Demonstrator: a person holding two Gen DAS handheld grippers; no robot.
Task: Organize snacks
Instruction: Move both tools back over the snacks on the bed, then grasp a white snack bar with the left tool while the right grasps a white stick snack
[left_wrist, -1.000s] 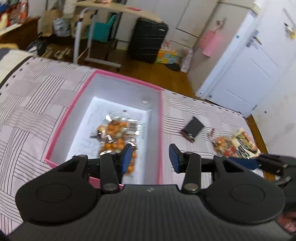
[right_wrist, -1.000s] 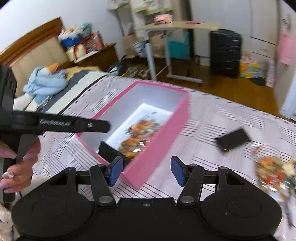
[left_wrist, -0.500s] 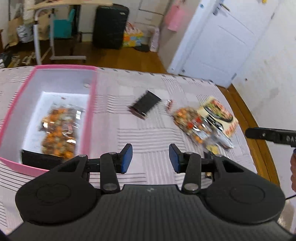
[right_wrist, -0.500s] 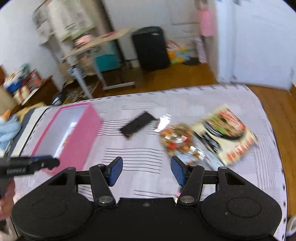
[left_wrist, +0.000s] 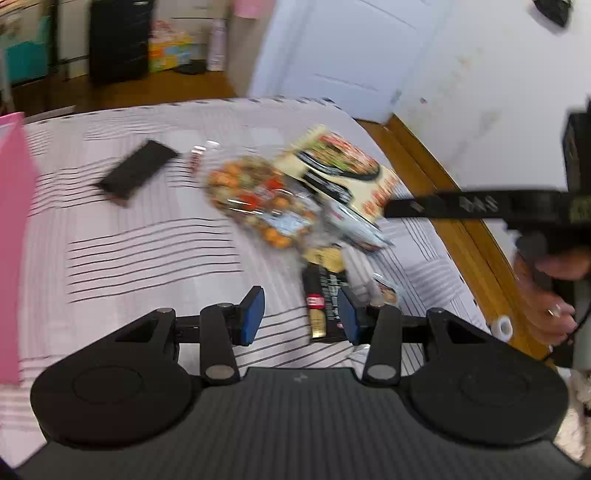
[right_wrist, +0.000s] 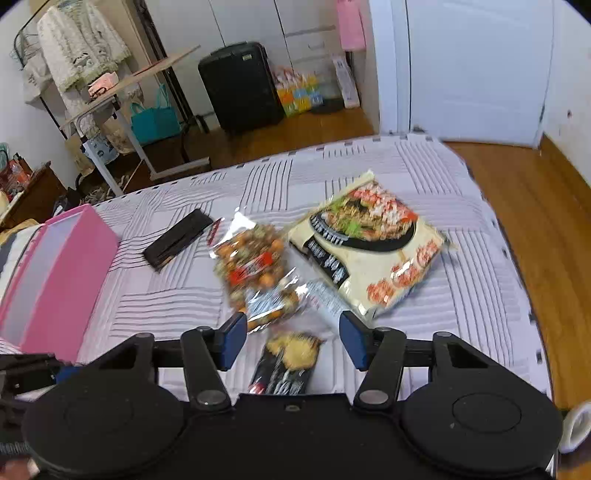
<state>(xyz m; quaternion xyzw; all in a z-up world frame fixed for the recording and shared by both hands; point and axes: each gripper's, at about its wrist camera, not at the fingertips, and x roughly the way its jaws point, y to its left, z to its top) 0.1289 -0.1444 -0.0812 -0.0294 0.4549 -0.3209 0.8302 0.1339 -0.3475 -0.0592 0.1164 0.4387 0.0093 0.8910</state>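
Both grippers are hovering with fingers spread wide, holding nothing: left gripper (left_wrist: 300, 314), right gripper (right_wrist: 292, 339). Snack packets are lying centre frame on the striped bedcover (right_wrist: 177, 295): clear nut bag (right_wrist: 255, 269), noodle packet (right_wrist: 373, 243), black packet (right_wrist: 286, 365). Pink box (right_wrist: 55, 269) is sitting at left.

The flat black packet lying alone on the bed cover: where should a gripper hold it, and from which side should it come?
Judging from its pose, grip the black packet across its narrow width, near the middle, coming straight down from above. It is slim and long, lies flat on the bed cover and touches no other snack, so both long edges are free. The open right gripper looks wide enough.
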